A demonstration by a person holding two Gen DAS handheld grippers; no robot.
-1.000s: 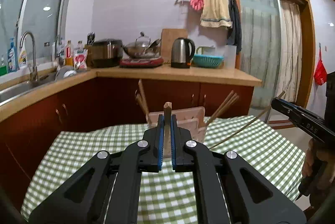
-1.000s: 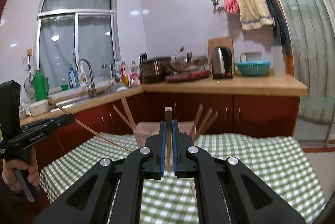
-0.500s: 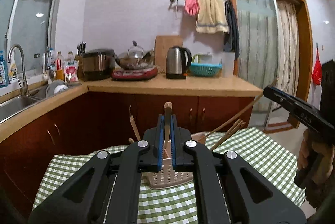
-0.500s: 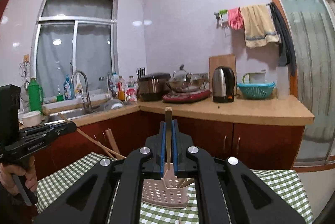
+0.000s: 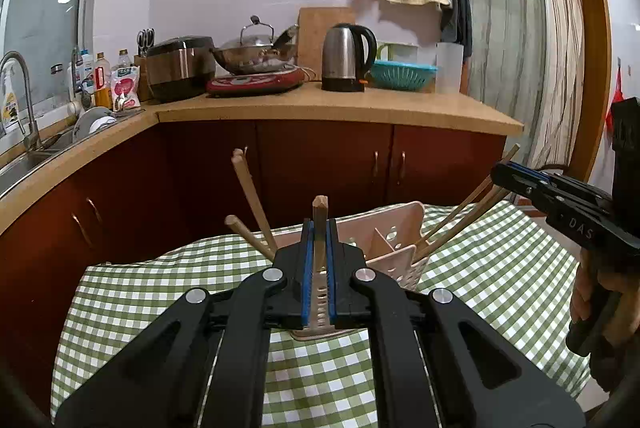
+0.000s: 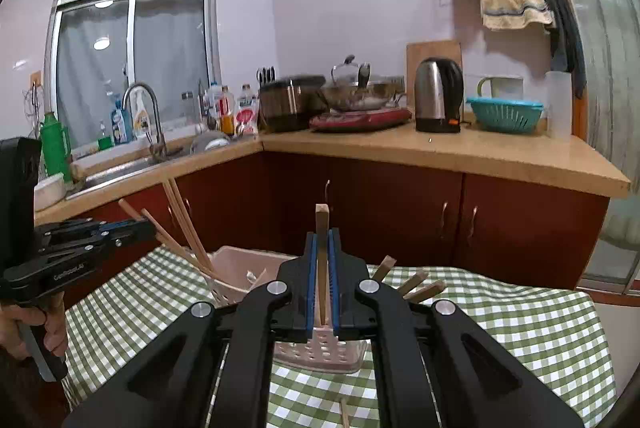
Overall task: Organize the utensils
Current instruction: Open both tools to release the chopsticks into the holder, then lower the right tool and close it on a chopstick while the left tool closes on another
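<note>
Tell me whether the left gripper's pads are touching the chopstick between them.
Touching. In the left wrist view the left gripper has its blue pads closed flat against both sides of the chopstick, with no gap showing.

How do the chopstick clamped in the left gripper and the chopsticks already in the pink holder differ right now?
The chopstick in the left gripper stands upright, pinched between the blue pads; the chopsticks in the pink holder lean outward at angles. The held chopstick is single; the holder's chopsticks are several, split to both sides. The held one sits above the holder's near wall, not inside a compartment. All are plain wood.
</note>
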